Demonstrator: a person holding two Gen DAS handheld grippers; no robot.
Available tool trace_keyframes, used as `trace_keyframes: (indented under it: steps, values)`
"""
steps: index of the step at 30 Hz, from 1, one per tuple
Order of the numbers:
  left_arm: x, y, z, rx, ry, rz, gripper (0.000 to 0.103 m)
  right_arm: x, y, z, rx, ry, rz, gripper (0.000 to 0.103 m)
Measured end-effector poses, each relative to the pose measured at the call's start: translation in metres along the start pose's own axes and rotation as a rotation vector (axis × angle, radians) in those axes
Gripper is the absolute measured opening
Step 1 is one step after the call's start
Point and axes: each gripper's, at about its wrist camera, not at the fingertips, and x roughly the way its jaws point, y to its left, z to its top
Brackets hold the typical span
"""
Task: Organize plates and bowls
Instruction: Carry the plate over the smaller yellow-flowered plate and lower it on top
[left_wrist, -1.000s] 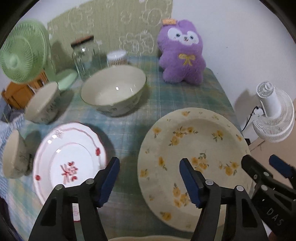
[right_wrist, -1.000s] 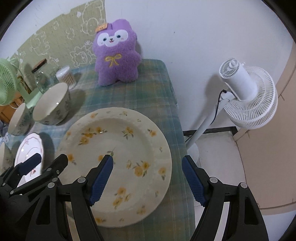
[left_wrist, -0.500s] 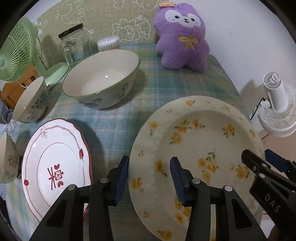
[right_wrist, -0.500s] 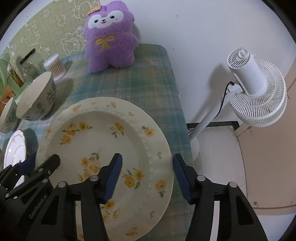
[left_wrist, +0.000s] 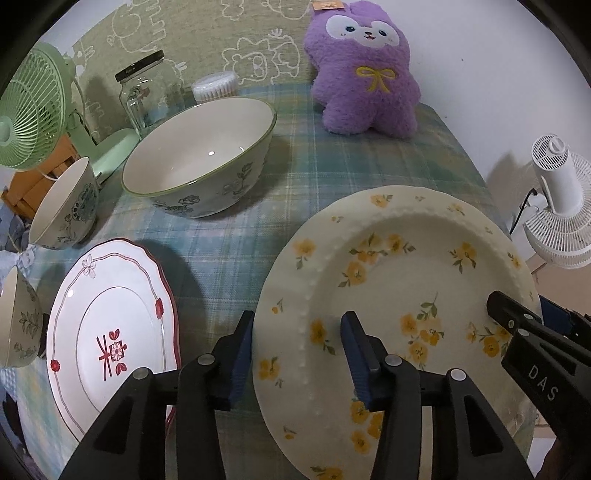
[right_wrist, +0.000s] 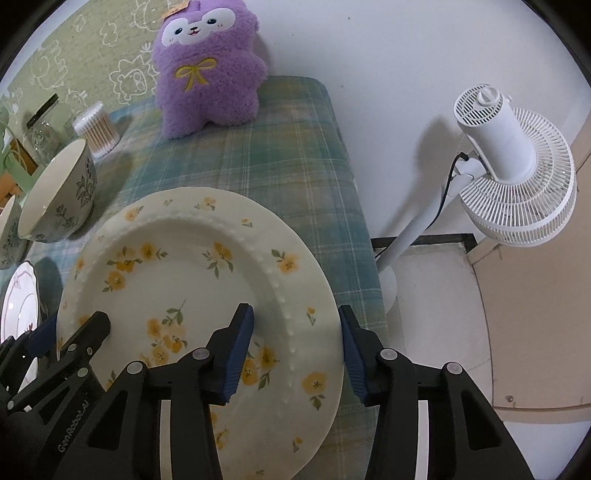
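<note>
Item: yellow-flowered plate (left_wrist: 399, 280), flat on table (left_wrist: 229, 258). Left tool (left_wrist: 297, 350) and right tool (right_wrist: 295, 345), jaws just closing, straddle opposite rims; contact unclear. Step: grasping. Next: clamp evenly, lift level

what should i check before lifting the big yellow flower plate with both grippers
1. Left gripper straddles the plate's left rim, one finger outside, one on the face: ok.
2. Right gripper straddles the right rim likewise: ok.
3. Jaws have just been closing; pads firmly pinching the yellow-flowered plate: cannot tell.
4. Grips sit on opposite sides, for a level lift: ok.
5. Plate bare, nothing on it: ok.
6. Big floral bowl and purple plush toy stand apart from the plate: ok.
</note>
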Motion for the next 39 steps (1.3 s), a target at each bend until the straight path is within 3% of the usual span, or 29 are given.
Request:
trace_keyframes:
  steps: [25,39]
  values:
    - [-0.045,0.012,-0.012,0.035,-0.020,-0.001,0.046,-0.053,0.015,-0.025,0.004,-0.018,-0.042,0.046]
    - [-0.089,0.035,-0.042,0.054,-0.067,-0.027,0.046,-0.099,0.031,-0.067,0.057,-0.043,-0.053,0.046]
